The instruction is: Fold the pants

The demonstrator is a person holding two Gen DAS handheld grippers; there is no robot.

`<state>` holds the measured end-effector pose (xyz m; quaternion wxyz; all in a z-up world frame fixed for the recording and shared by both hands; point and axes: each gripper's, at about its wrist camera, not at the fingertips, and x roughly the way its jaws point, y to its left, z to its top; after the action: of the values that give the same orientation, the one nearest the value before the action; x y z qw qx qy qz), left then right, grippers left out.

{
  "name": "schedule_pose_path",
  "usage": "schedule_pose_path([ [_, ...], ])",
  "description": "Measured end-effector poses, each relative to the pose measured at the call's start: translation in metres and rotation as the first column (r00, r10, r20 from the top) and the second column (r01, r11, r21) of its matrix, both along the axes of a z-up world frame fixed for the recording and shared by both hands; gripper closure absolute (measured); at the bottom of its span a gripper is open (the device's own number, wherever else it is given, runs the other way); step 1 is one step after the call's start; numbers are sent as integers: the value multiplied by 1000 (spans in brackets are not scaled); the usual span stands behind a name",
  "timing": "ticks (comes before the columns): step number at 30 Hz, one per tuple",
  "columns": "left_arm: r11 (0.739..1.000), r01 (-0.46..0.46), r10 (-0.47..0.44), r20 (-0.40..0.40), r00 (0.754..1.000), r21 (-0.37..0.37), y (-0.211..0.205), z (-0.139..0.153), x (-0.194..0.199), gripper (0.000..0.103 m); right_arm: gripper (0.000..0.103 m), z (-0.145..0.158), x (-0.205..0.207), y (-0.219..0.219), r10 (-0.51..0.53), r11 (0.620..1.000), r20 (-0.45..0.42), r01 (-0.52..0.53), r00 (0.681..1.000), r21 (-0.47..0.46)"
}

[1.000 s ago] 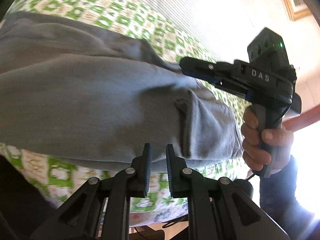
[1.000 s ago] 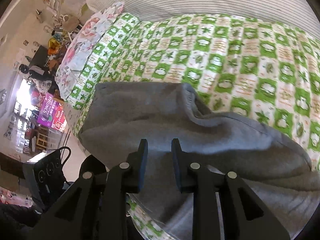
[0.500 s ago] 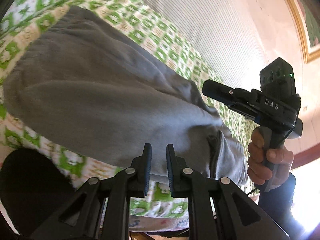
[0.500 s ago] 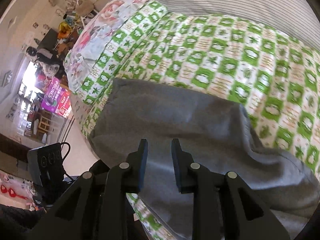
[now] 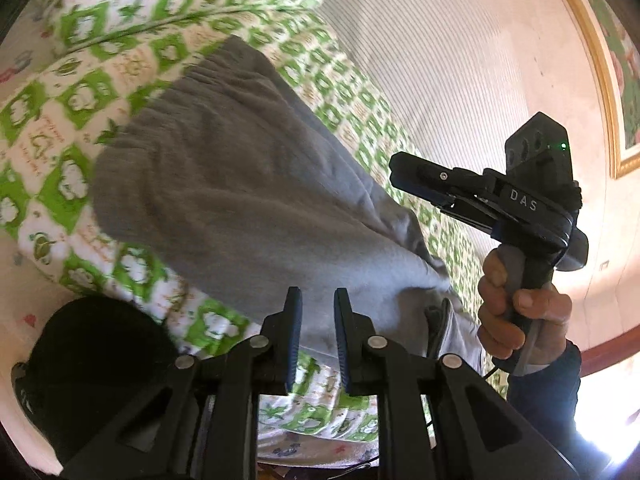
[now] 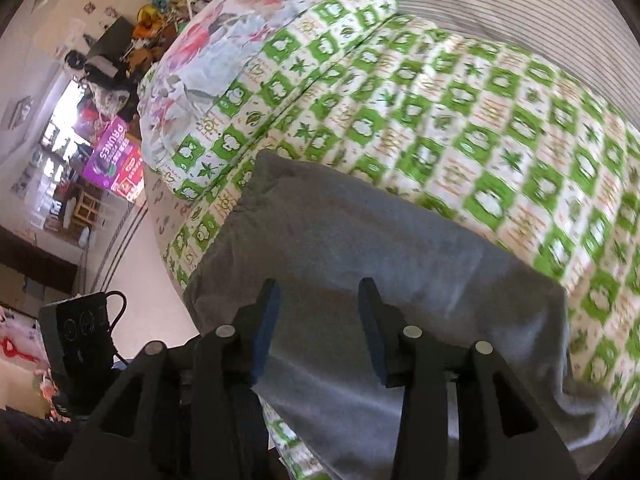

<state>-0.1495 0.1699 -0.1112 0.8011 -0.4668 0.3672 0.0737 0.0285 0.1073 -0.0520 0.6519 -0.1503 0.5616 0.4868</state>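
Observation:
Grey sweatpants [image 5: 240, 184] lie folded on a green-and-white patterned bedspread [image 5: 64, 92]; they also show in the right wrist view [image 6: 360, 248]. My left gripper [image 5: 316, 300] hovers above the near edge of the pants, jaws a narrow gap apart, holding nothing. My right gripper [image 6: 318, 292] is open wide above the pants and empty. It also shows from the side in the left wrist view [image 5: 404, 172], held in a hand above the right part of the pants.
A floral pillow [image 6: 224, 36] lies at the bed's head. A striped grey cover [image 5: 440, 60] lies beyond the pants. A black rounded object [image 5: 88, 368] sits at the near bed edge. A cluttered room [image 6: 80, 120] lies off the bed.
My right gripper's jaws have opened wider. Both grippers have drawn back from the pants, so more of the bedspread and the pants' end shows.

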Motion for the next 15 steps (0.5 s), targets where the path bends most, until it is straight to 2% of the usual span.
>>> schedule_pose_path([
  [6, 995, -89, 89, 2, 996, -51, 27, -15, -21, 86, 60, -8, -2, 40, 57, 998, 11, -57, 998, -36],
  [12, 985, -140, 142, 16, 990, -101, 48, -30, -28, 86, 60, -14, -3, 80, 127, 989, 44, -123, 991, -79],
  [15, 976, -145, 153, 34, 988, -163, 61, -40, -25, 86, 60, -18, 1, 103, 148, 985, 61, -142, 987, -97],
])
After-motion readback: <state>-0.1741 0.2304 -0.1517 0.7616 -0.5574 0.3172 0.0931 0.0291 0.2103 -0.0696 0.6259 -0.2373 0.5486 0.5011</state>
